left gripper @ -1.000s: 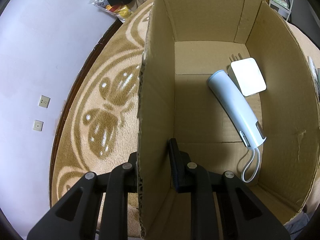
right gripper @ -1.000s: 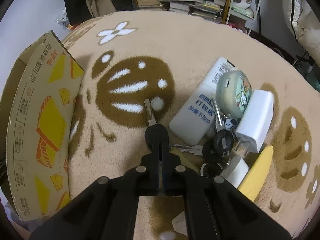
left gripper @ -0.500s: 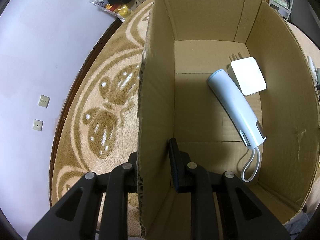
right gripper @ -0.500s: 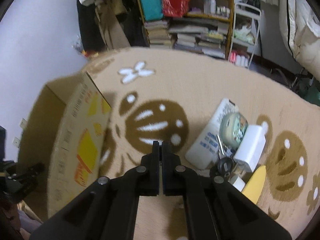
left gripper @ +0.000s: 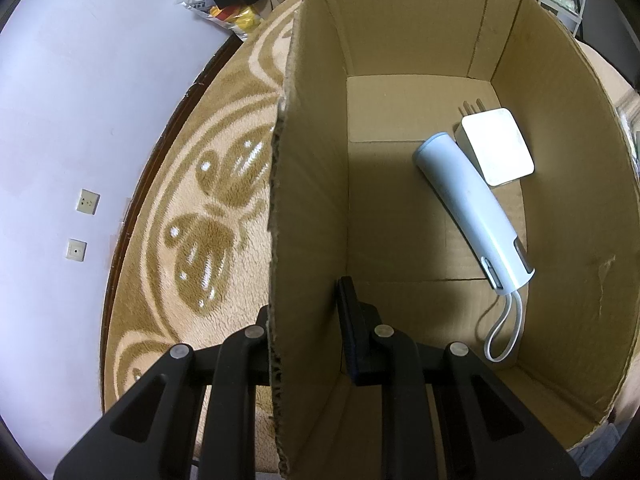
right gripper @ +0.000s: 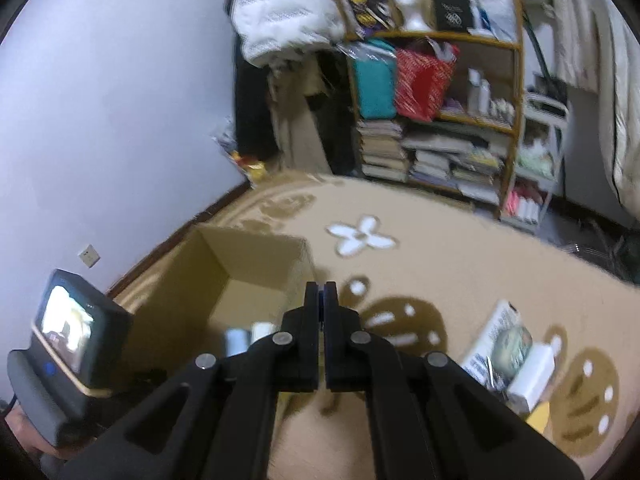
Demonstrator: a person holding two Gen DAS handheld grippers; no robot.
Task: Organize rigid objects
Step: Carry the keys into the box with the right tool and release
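Cardboard box filling centre and right of the left wrist frame, open-topped on the patterned carpet; left gripper clamped on its near wall, one finger outside, one inside. Pale blue handheld device with wrist loop and white plug adapter lying touching on box floor, right side. Right gripper pressed together above the box edge; anything pinched between not discernible. Pile of small objects on carpet, lower right of the blurred right wrist frame

No legible text in either view. White pack on the rug carries dark printed characters, too blurred to read. Black box on the shelf bears a pale emblem, unreadable.
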